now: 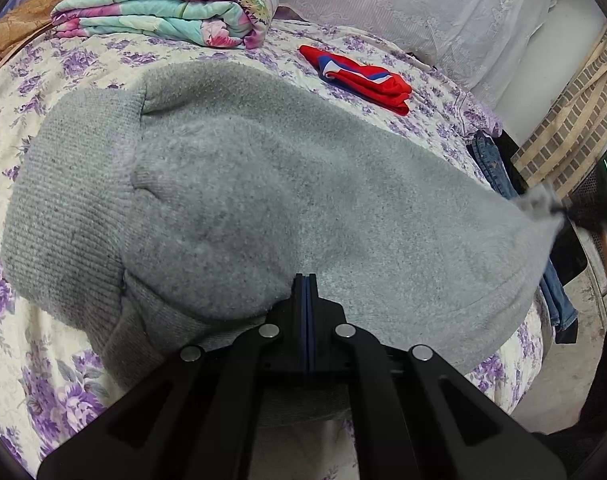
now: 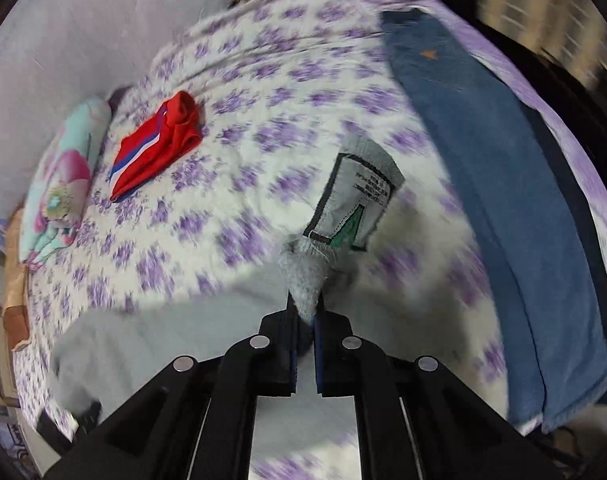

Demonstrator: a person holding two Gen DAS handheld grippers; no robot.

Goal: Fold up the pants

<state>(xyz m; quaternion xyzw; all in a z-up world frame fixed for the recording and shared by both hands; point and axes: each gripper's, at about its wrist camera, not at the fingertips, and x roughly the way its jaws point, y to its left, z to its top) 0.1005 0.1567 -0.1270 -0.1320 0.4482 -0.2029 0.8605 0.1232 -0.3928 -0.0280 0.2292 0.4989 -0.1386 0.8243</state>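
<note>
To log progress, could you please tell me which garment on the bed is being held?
The fuzzy grey fleece pants; the red folded garment and blue jeans lie untouched.

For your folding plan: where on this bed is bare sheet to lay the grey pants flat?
Bare sheet lies between the red garment and the jeans. It is crowded at the bed's right edge, where the jeans lie, and at its head around the floral quilt.

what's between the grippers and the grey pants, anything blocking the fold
Nothing visible. Both grippers already pinch the grey pants: the left gripper at their near edge, the right gripper on a corner beside the care label. The red garment and jeans lie apart on the bed.
</note>
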